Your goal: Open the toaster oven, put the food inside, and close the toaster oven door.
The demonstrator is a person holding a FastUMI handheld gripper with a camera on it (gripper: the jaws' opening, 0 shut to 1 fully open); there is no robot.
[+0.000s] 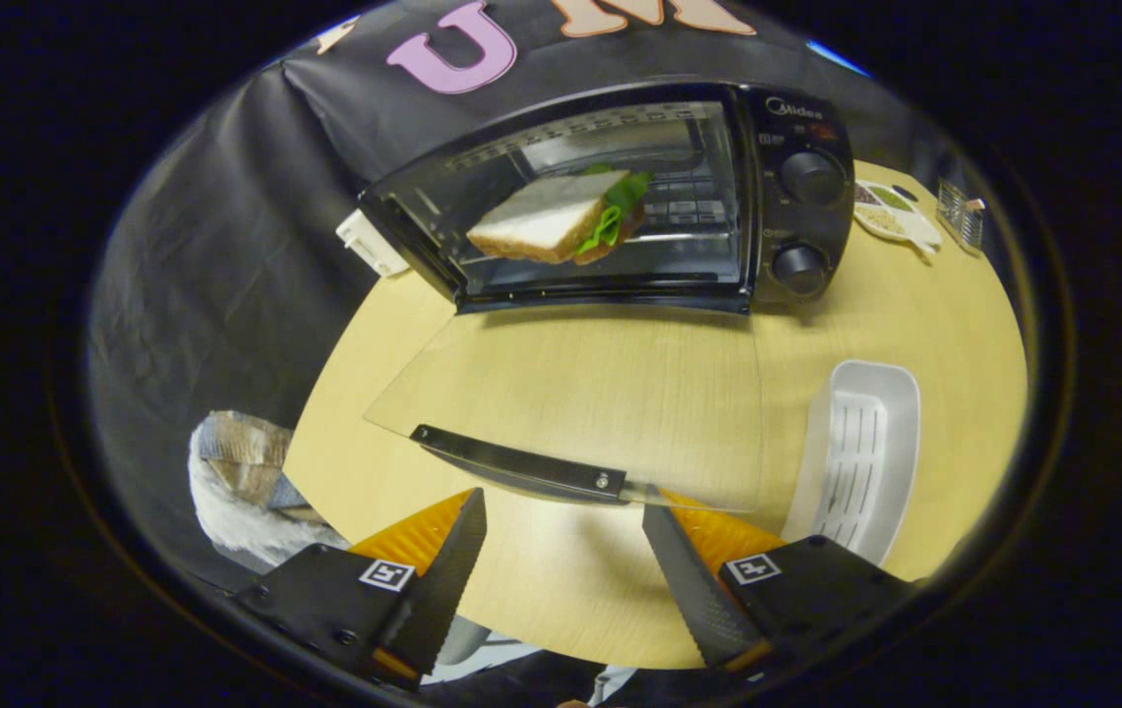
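- At the far left, beyond your left finger, a crumpled bundle (pixel 244 482) of white fluffy fabric and shiny wrinkled material lies against the dark cloth wall, off the table edge.
- Your gripper (pixel 563 516) has its fingers spread wide apart with nothing between them but bare table; each finger (pixel 450 575) tapers to a wedge with a ridged, saw-toothed inner face, and each carries a small square black-and-white marker.
- The table (pixel 924 315) is round, pale wood-grain laminate, smooth and matte.
- Behind the oven's left corner a small white plastic block (pixel 371 243) sits at the table's edge.
- The toaster oven (pixel 620 197) is a glossy black box with rounded corners; its door (pixel 570 393) is folded fully down, a clear glass pane lying flat over the table toward you, and the door's black bar handle (pixel 519 464), with a screw head at its right end, sits just ahead of your fingertips.
- The sandwich (pixel 561 218) rests inside the oven on the wire rack: a triangular half, white bread with a brown crust, green leaf poking from its right side.
- On the oven's right panel you can read "Midea" above two round black knobs (pixel 809 177); smaller print there is illegible.
- Right of your right finger lies a white plastic tray (pixel 860 452), oblong with slotted ribs.
- Past the oven's right side sit a small white dish (pixel 897 218) with a printed pattern and a wire holder (pixel 961 213).
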